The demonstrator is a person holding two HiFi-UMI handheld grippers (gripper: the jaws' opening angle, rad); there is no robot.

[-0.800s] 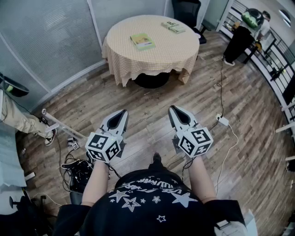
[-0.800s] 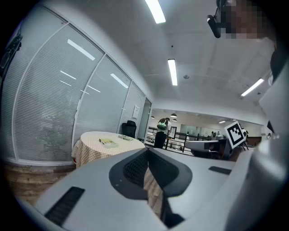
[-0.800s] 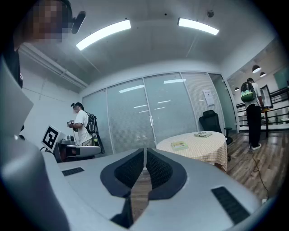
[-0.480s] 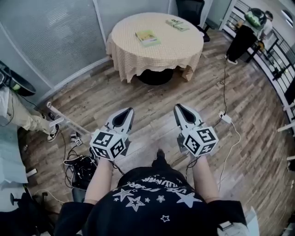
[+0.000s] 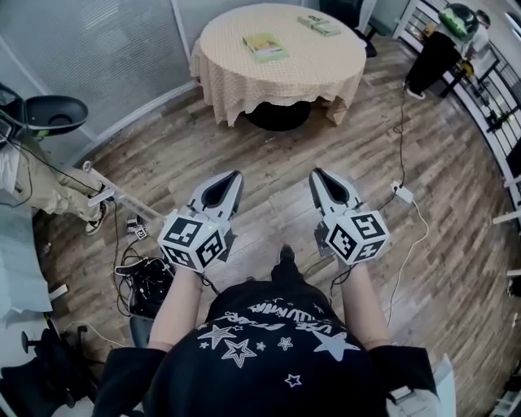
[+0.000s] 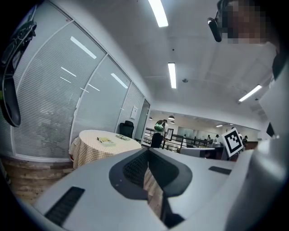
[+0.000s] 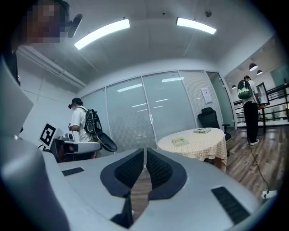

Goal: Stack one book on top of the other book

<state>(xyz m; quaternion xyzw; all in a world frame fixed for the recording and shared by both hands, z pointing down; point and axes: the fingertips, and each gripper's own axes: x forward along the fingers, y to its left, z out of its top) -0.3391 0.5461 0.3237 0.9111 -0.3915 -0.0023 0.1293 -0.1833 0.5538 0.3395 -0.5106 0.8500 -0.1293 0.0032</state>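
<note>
nothing stacked yet. two books lie apart on round table (image 5: 313,65) — yellow-green book (image 5: 265,46) near middle, second book (image 5: 320,25) at far edge. left gripper (image 5: 231,180) and right gripper (image 5: 320,177) both closed, empty, over wood floor (image 5: 273,155), well short of table — approach, pick, stack all left.
</note>
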